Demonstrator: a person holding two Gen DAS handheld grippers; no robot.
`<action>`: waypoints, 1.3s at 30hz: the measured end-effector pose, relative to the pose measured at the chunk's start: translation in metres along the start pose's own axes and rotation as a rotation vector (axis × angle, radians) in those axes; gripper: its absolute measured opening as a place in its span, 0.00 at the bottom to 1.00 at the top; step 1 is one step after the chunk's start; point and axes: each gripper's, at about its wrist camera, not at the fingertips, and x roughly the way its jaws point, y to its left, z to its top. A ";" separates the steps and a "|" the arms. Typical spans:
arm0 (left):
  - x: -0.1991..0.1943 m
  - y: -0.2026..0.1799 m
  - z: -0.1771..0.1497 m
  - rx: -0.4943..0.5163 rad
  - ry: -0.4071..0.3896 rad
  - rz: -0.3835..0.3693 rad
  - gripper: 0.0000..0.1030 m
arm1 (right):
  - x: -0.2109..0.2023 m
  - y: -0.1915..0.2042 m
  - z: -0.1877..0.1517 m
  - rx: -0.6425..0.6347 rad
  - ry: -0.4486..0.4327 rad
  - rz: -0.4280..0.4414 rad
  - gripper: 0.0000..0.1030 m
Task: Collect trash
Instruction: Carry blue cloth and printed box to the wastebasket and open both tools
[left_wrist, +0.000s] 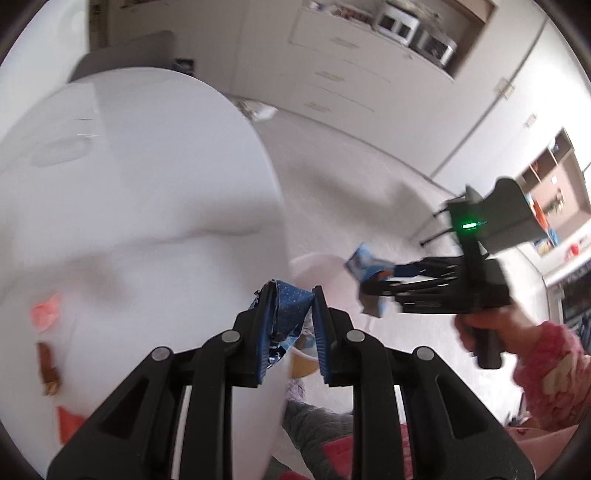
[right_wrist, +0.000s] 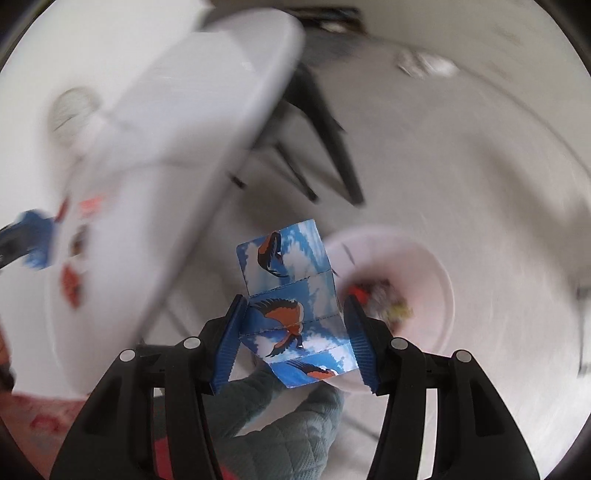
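My left gripper (left_wrist: 293, 299) is shut on a dark blue dotted wrapper (left_wrist: 290, 310) at the right edge of the white table (left_wrist: 147, 184). My right gripper (right_wrist: 295, 306) is shut on a folded blue paper with bird pictures (right_wrist: 291, 295), held over the floor beside a white bin (right_wrist: 424, 258) that holds mixed trash. The right gripper (left_wrist: 373, 280) also shows in the left wrist view, off the table's right side, with the blue paper (left_wrist: 360, 260) in it. The bin's rim (left_wrist: 314, 260) shows just beyond my left fingertips.
Red and brown scraps (left_wrist: 46, 314) lie on the table's near left part, and also show in the right wrist view (right_wrist: 72, 284). Black chair legs (right_wrist: 325, 147) stand on the pale floor beyond the table. Cabinets line the far wall (left_wrist: 332, 74).
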 end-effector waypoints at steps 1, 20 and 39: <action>0.008 -0.005 0.002 0.003 0.017 -0.005 0.20 | 0.007 -0.014 -0.002 0.035 0.015 -0.008 0.53; 0.131 -0.083 0.018 0.106 0.235 -0.013 0.20 | 0.019 -0.100 -0.055 0.253 0.045 -0.099 0.90; 0.146 -0.107 0.018 0.090 0.264 0.011 0.81 | -0.041 -0.112 -0.061 0.316 -0.076 -0.084 0.93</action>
